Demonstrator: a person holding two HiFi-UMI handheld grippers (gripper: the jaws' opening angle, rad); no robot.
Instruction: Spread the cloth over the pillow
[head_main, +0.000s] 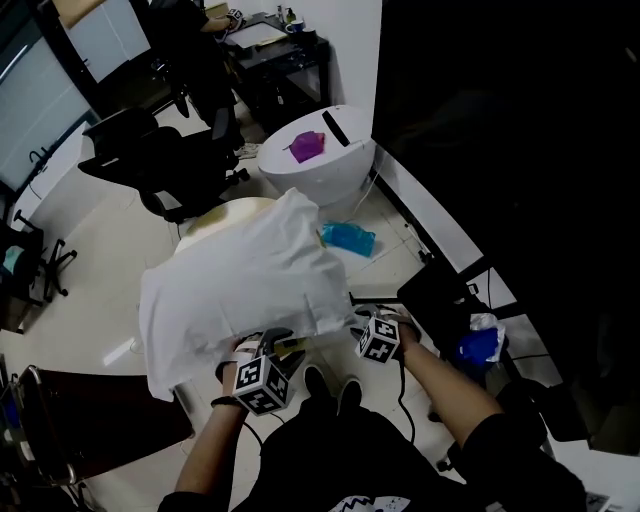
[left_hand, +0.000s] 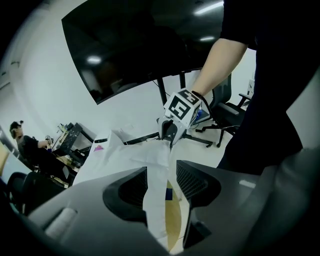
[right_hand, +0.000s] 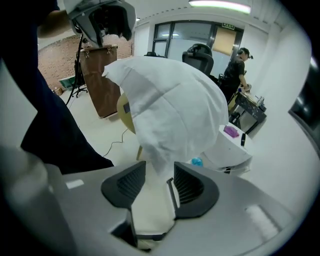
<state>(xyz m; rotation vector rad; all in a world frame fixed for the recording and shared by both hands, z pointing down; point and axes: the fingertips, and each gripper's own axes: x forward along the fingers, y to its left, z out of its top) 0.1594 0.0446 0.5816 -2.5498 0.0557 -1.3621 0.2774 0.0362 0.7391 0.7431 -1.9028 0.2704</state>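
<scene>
The white cloth (head_main: 250, 280) lies draped over the cream pillow (head_main: 225, 212), covering most of it. A strip of the pillow's far edge shows beyond the cloth. What carries the pillow is hidden under the cloth in the head view.

The left hand-held gripper (head_main: 283, 345) is at the near edge of the cloth. In its own view a fold of cloth (left_hand: 157, 200) and the yellowish pillow edge (left_hand: 175, 225) fill the gap between its jaws. It appears to pinch the two together, though the pad contact on the pillow side is hard to make out.

The right hand-held gripper (head_main: 360, 318) is at the cloth's near right corner, just beside the left one. In its own view the jaws are spread wide. A hanging tip of the cloth (right_hand: 155, 167) dips between them without either pad pressing on it.

Beyond the pillow stands a white rounded table (head_main: 330, 180) with a purple object (head_main: 305, 147) on top. A blue bag (head_main: 347, 238) lies on the floor near its base. A black office chair (head_main: 160, 160) stands to the left.
</scene>
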